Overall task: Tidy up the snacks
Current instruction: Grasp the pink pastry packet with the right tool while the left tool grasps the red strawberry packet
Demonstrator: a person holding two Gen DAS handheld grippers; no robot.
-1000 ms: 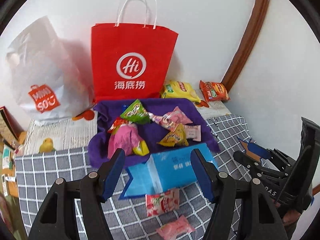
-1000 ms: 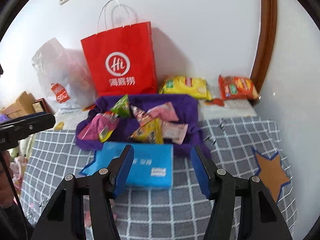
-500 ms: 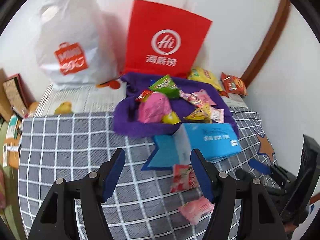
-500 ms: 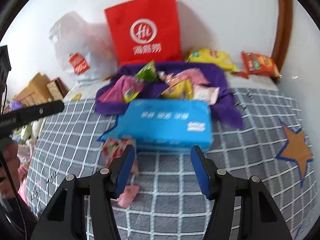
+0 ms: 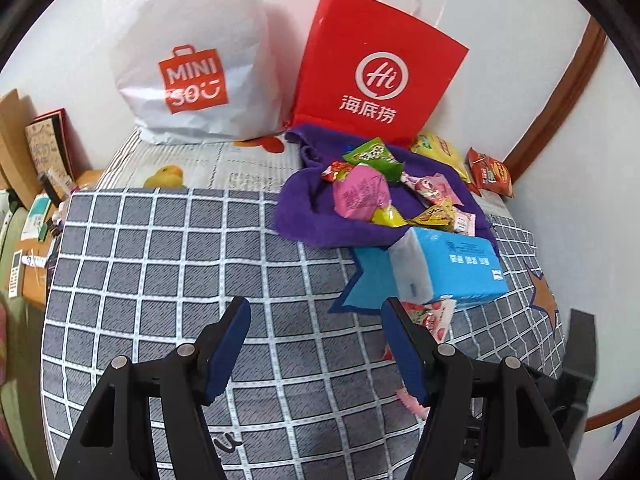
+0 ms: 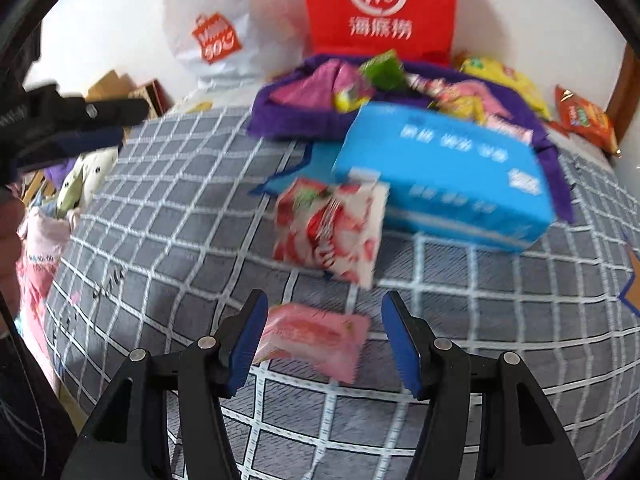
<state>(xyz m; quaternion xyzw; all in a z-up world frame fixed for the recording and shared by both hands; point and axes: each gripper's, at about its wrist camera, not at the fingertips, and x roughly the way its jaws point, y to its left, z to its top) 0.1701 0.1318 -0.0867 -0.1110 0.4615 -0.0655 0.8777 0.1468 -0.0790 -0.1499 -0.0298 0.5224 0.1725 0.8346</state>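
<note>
Several snack packets (image 5: 372, 192) lie piled on a purple cloth (image 5: 304, 216) in front of a red paper bag (image 5: 376, 68). A blue tissue pack (image 6: 444, 172) lies in front of the cloth. A red-and-white strawberry packet (image 6: 332, 232) leans against it, and a pink packet (image 6: 316, 336) lies flat nearer. My right gripper (image 6: 324, 340) is open, low over the pink packet, which sits between its fingers. My left gripper (image 5: 316, 344) is open and empty above the checked bedcover (image 5: 160, 280), left of the tissue pack.
A white Miniso bag (image 5: 192, 68) stands left of the red bag against the wall. A yellow packet (image 5: 440, 152) and an orange packet (image 5: 490, 172) lie at the back right. Boxes and clutter (image 5: 36, 168) line the bed's left side.
Both grippers have swung left and lower. The right one has come down over the pink packet; the left one has moved away from the tissue pack. Nothing was grasped.
</note>
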